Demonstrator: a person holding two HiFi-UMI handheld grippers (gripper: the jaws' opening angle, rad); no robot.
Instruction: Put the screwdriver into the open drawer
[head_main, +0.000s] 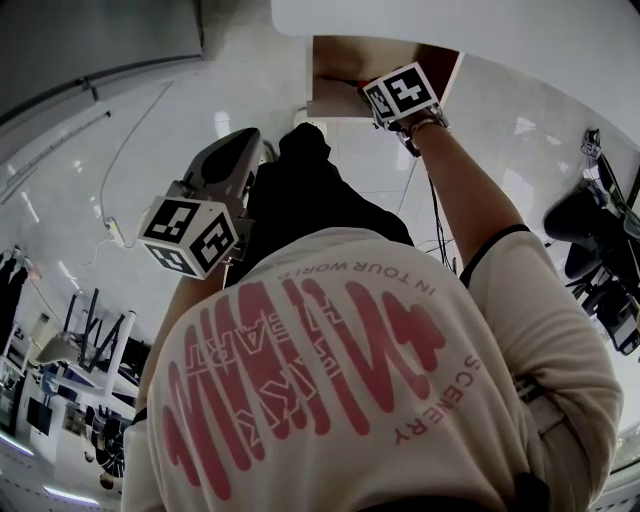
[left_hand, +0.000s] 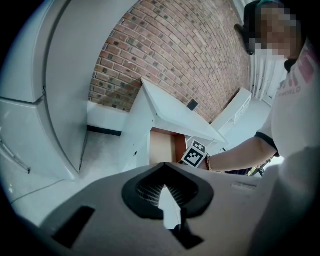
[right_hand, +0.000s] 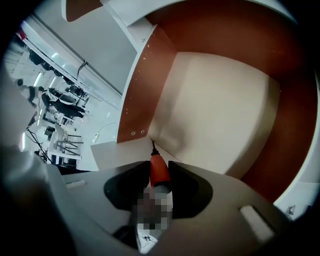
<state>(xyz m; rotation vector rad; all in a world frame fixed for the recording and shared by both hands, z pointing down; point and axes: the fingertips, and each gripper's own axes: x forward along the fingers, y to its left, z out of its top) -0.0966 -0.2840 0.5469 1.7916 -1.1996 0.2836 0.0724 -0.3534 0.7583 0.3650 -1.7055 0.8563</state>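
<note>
The screwdriver (right_hand: 159, 171) has an orange-red grip and a thin dark tip, and it points down into the open drawer (right_hand: 215, 105). My right gripper (right_hand: 159, 176) is shut on it, low over the drawer's cream floor near the brown side wall (right_hand: 145, 95). In the head view the right gripper's marker cube (head_main: 403, 95) sits at the drawer's (head_main: 340, 62) mouth, and its jaws are hidden. My left gripper (head_main: 236, 156) hangs back to the left, away from the drawer. The left gripper (left_hand: 169, 196) looks shut with nothing in it. The drawer (left_hand: 162, 146) shows beyond it.
The drawer belongs to a white cabinet (left_hand: 165, 107) standing before a brick wall (left_hand: 175, 55). A white rounded unit (left_hand: 45, 90) stands to the left. Black chairs and gear (head_main: 595, 250) crowd the right of the head view, with cables (head_main: 435, 225) on the pale floor.
</note>
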